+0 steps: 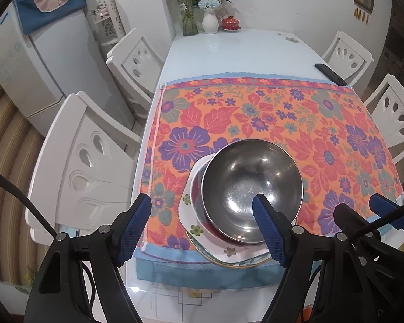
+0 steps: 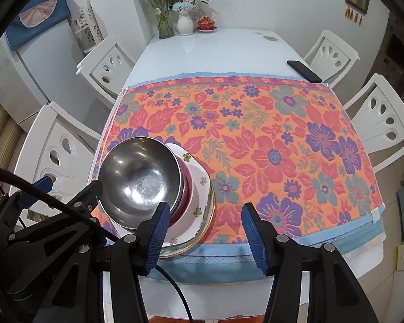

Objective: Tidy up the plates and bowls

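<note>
Stack: a steel bowl (image 1: pixel 251 188) sits on top, nested in a white bowl with a red inside (image 1: pixel 199 202), on flowered plates (image 1: pixel 229 251), at 6 o'clock on the cloth, near its front edge.
Left gripper (image 1: pixel 202 231): jaws wide, nothing held; its right pad appears over the steel bowl's near rim, contact unclear.
Right gripper (image 2: pixel 206 235): jaws partly apart, empty, above the cloth just right of the stack.
Risk, tilt: the steel bowl looks tipped to one side; a nudge from either pad could slide it off.
Risk, edge: the stack is close to the table's front edge, so a push toward 6 o'clock could send dishes over.
Surface: glossy white table (image 2: pixel 229 51) under an orange floral cloth (image 2: pixel 256 140), soft and possibly slippery.
Room: white chairs at 3 and 9 o'clock; vases of flowers (image 1: pixel 202 8) at 12; a dark phone (image 1: pixel 330 74) at 2; a fridge at 10.
</note>
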